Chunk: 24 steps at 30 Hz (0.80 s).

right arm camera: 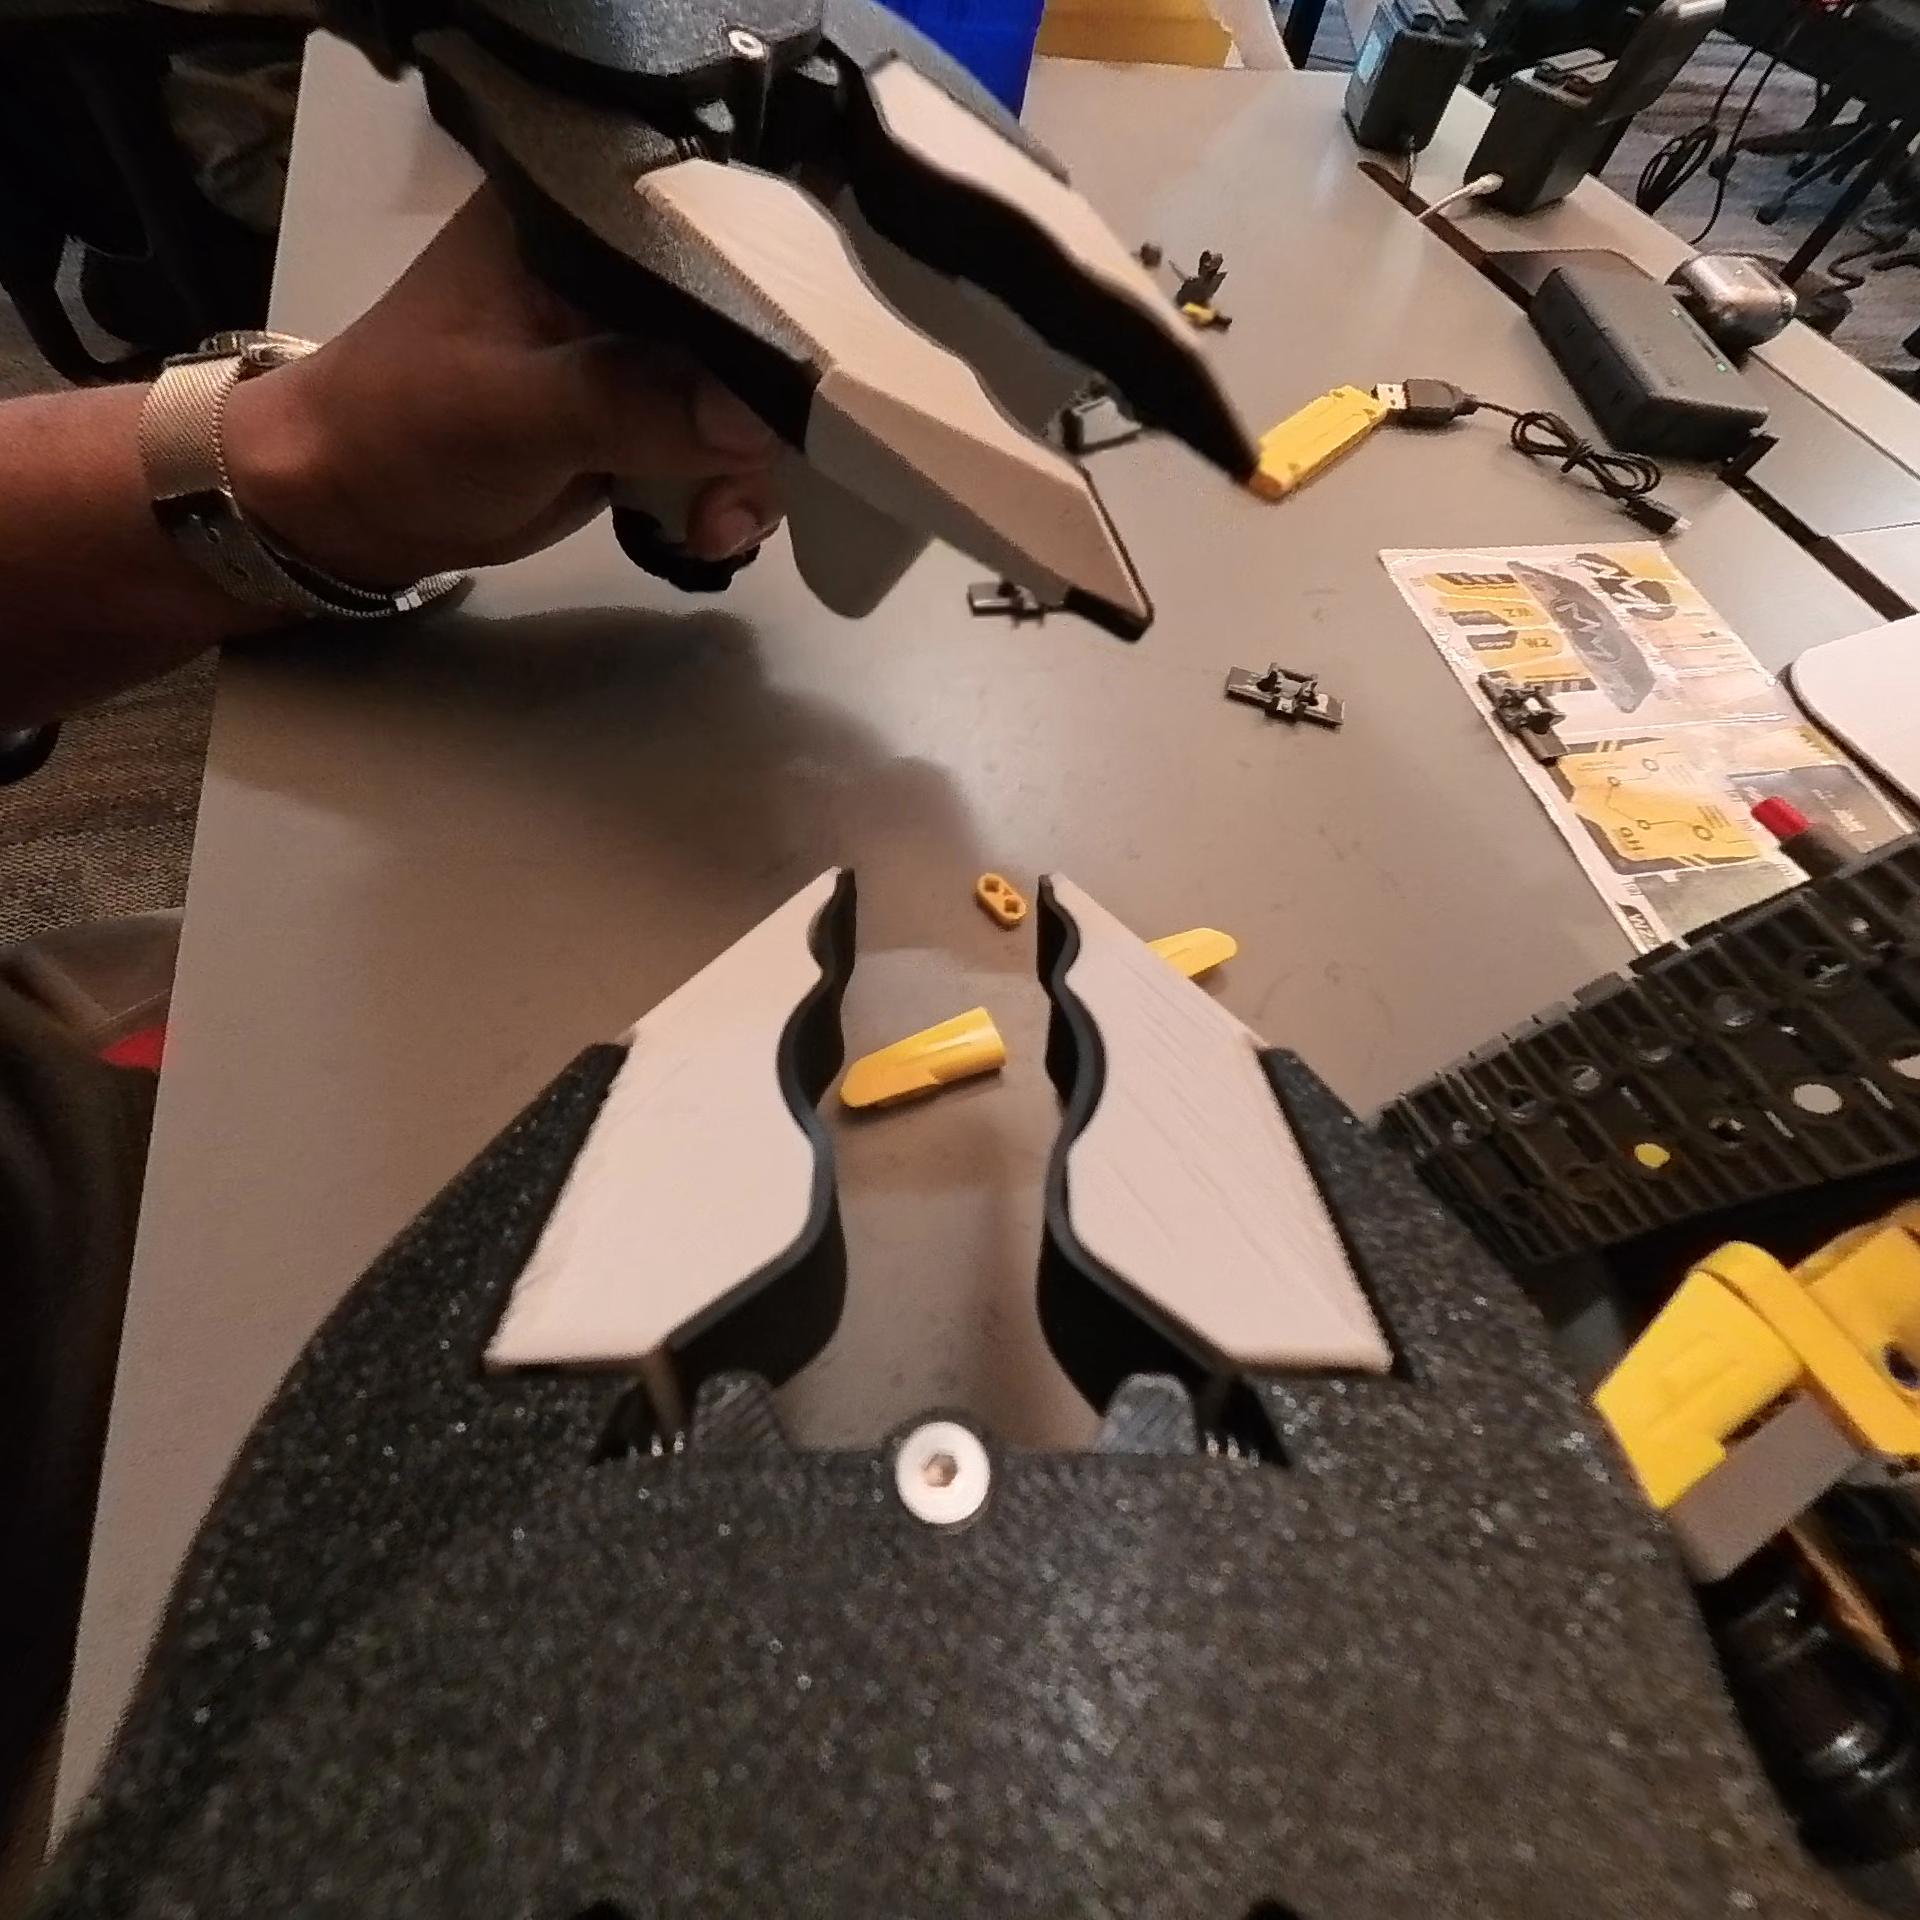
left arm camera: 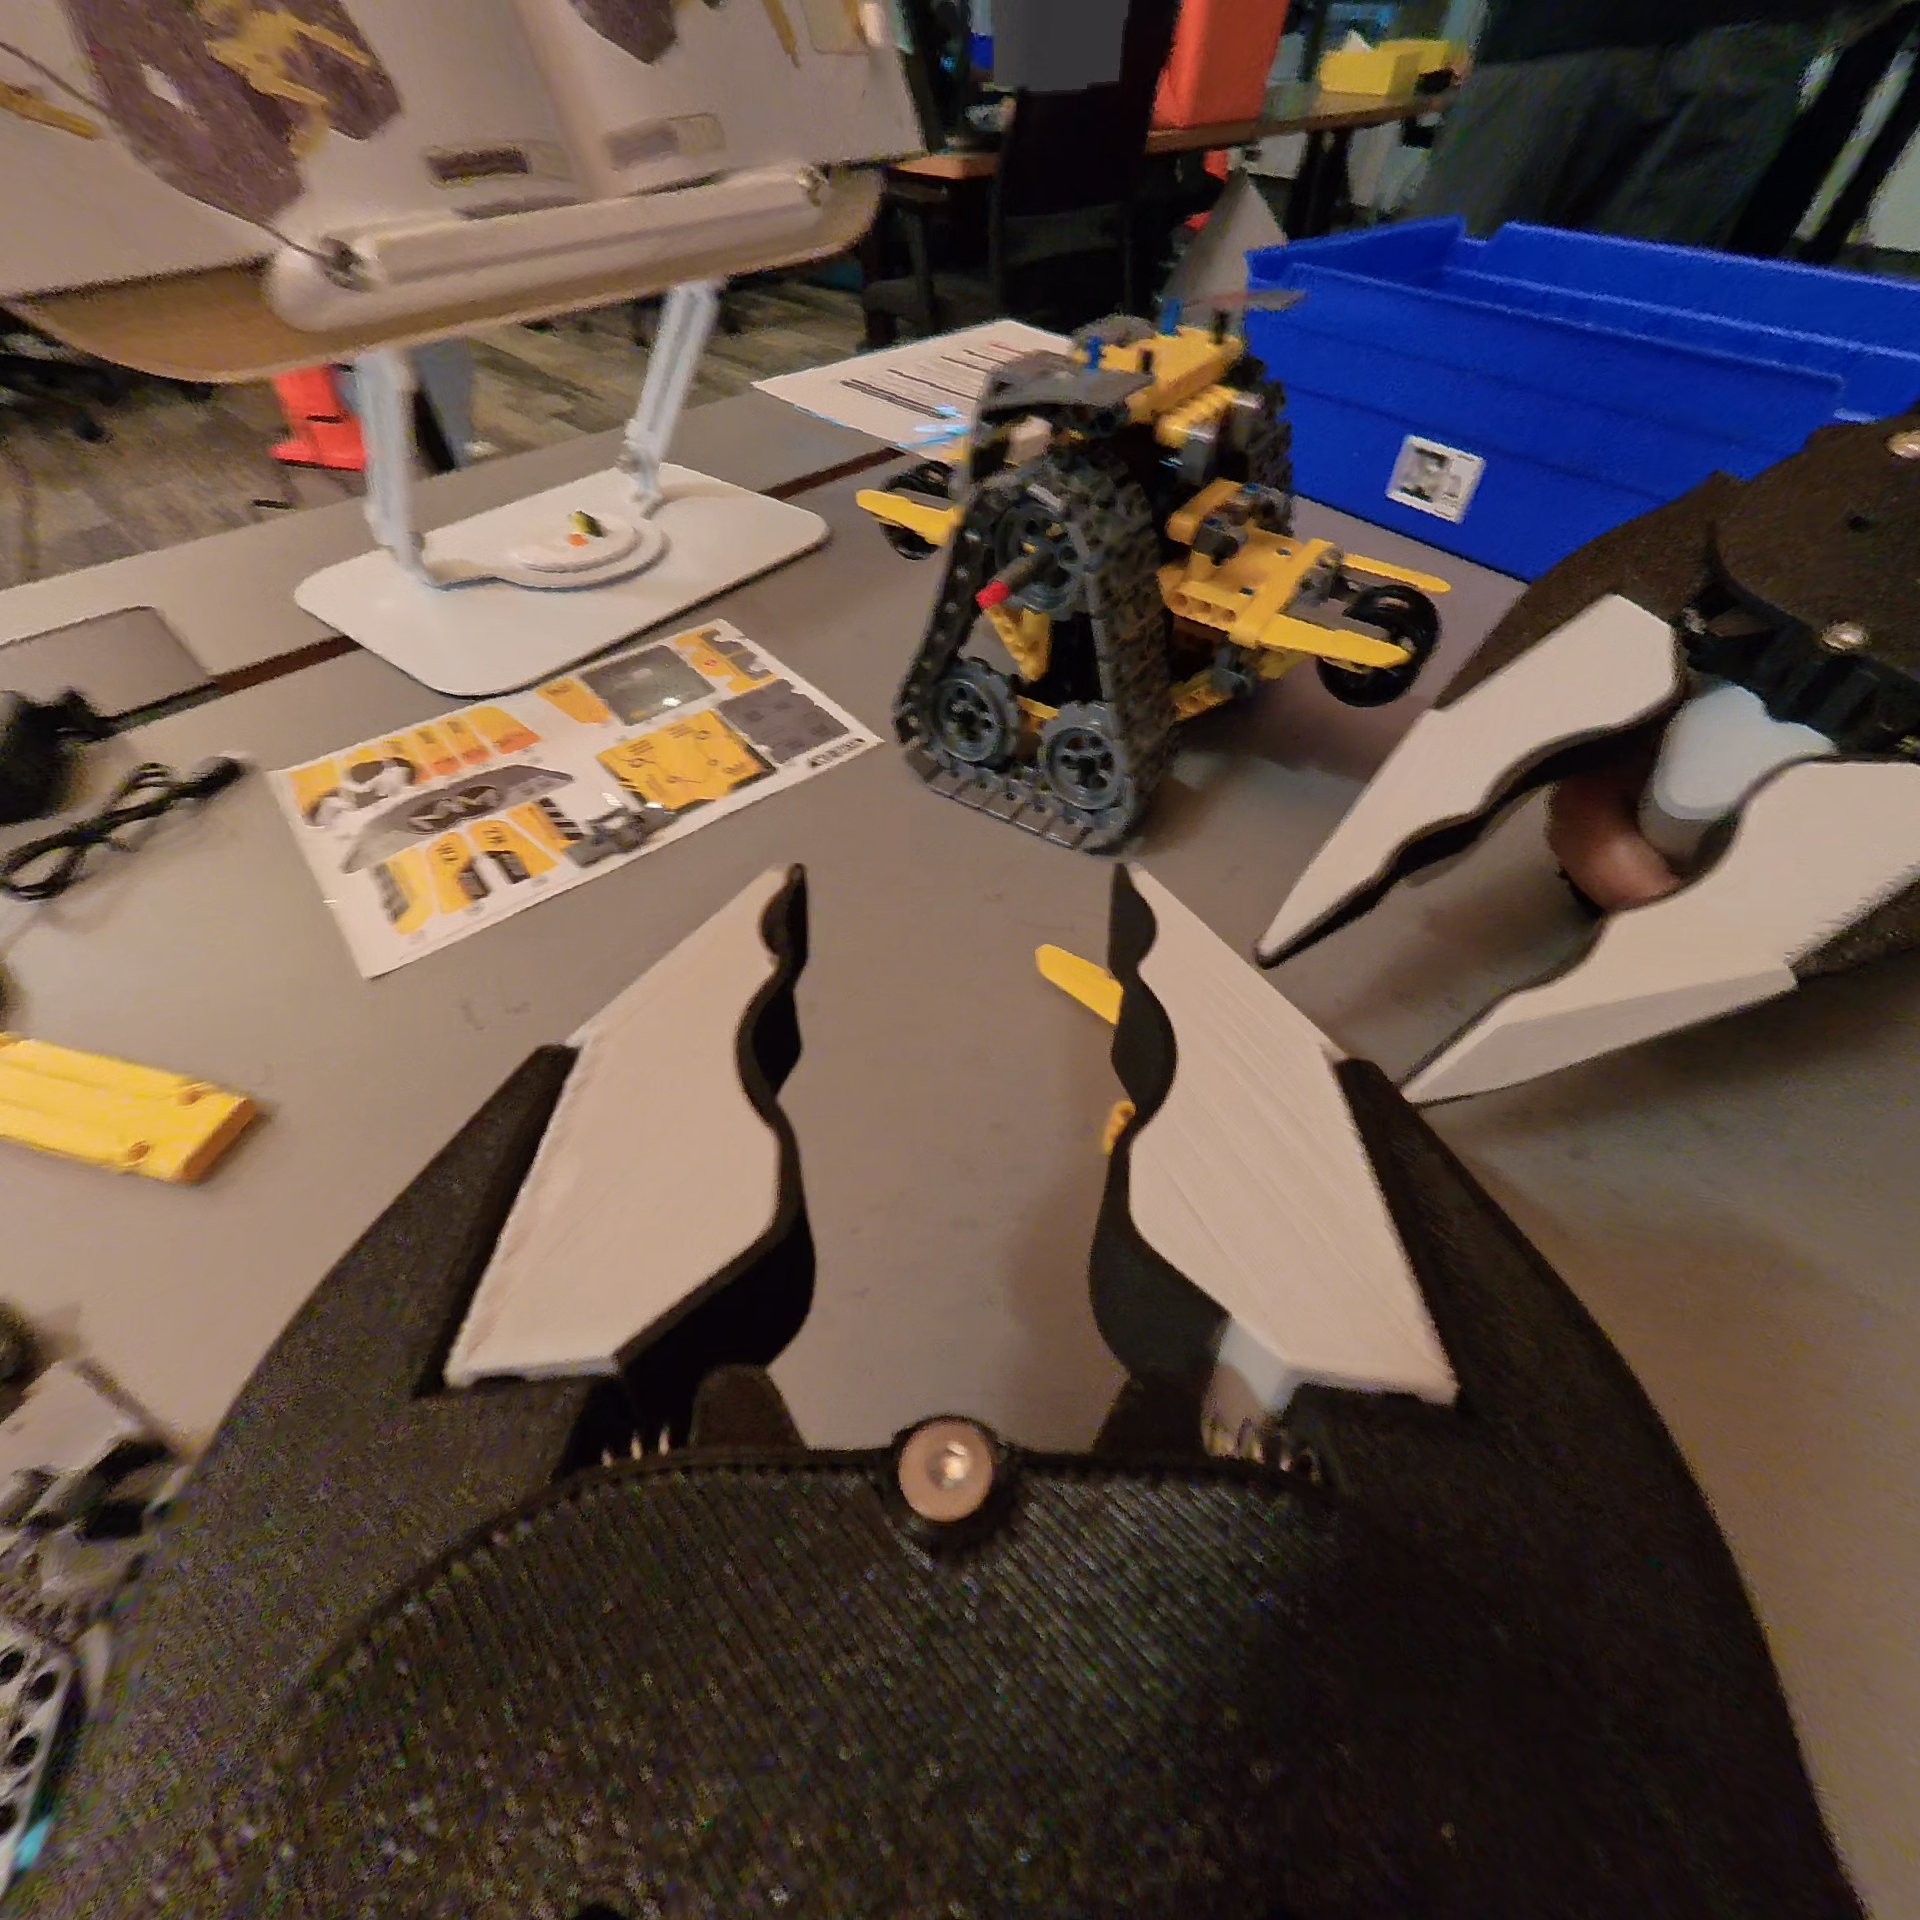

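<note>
A: Hovering above the grey table (left arm camera: 935,1143) — left gripper (left arm camera: 958,894), jaws spread wide, nothing between them. Closest part: a slim yellow blade piece (left arm camera: 1075,977), lying flat on the table and partly hidden behind the right-hand finger.

B: Confirmed for the right gripper (right arm camera: 945,883) as well: jaws apart, gap moderate, nothing clamped. Lying on the table in that gap: a yellow tapered piece (right arm camera: 925,1060). Just beyond the fingertips: a small yellow two-hole connector (right arm camera: 1003,899). Beside the right-hand finger: a second yellow blade piece (right arm camera: 1195,951).

A: Position of the tracked toy vehicle (left arm camera: 1101,613)?

B: Standing ahead of the left gripper, black treads and yellow bodywork, tilted up on its track frame. In the right wrist view only a section of black tread (right arm camera: 1662,1060) and yellow bodywork at the right edge, close beside the right gripper.

A: Remaining items around it?

B: Printed sticker sheet (left arm camera: 561,790) flat on the table, left of the vehicle. White stand base (left arm camera: 582,582) behind the sheet. Blue bin (left arm camera: 1579,384) behind and right of the vehicle. Flat yellow panel (left arm camera: 114,1112) near the left edge, with a black cable (left arm camera: 114,810) farther back. Loose black track link (right arm camera: 1286,694) between the two grippers — well apart from the vehicle.
</note>
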Each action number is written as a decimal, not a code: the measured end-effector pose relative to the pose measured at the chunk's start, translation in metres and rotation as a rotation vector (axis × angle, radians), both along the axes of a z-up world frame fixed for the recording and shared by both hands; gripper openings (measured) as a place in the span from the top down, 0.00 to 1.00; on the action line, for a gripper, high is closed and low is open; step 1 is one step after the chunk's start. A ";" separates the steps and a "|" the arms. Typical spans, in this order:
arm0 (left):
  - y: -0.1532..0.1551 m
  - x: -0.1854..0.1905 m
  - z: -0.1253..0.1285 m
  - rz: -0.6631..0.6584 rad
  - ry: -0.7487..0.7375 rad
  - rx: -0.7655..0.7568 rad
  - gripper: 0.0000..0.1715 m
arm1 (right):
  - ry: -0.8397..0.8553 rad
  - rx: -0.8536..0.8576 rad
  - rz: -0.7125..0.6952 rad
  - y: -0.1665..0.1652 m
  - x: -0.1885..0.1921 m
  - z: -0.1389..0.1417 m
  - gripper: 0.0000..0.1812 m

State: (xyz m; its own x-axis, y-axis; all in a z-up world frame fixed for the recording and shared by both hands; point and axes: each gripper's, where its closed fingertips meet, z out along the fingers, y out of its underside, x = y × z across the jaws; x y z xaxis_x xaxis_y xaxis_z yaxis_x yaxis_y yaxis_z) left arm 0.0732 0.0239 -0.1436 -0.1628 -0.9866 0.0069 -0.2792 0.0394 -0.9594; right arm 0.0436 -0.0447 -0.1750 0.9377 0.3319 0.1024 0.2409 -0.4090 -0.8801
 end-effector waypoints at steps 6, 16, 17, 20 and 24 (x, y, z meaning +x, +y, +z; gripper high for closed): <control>0.045 -0.008 0.024 0.228 -0.136 -0.027 0.53 | 0.012 0.040 -0.033 0.001 0.009 0.008 0.83; 0.066 -0.027 0.057 0.351 -0.312 -0.012 0.47 | 0.017 0.063 -0.059 0.002 0.017 0.013 0.83; 0.075 -0.035 0.068 0.394 -0.365 0.007 0.46 | 0.014 0.063 -0.058 0.002 0.017 0.013 0.83; 0.108 -0.067 0.095 0.511 -0.475 0.020 0.46 | 0.009 0.063 -0.055 0.001 0.016 0.013 0.83; 0.161 -0.111 0.113 0.612 -0.422 0.035 0.55 | 0.009 0.078 -0.050 0.001 0.013 0.016 0.83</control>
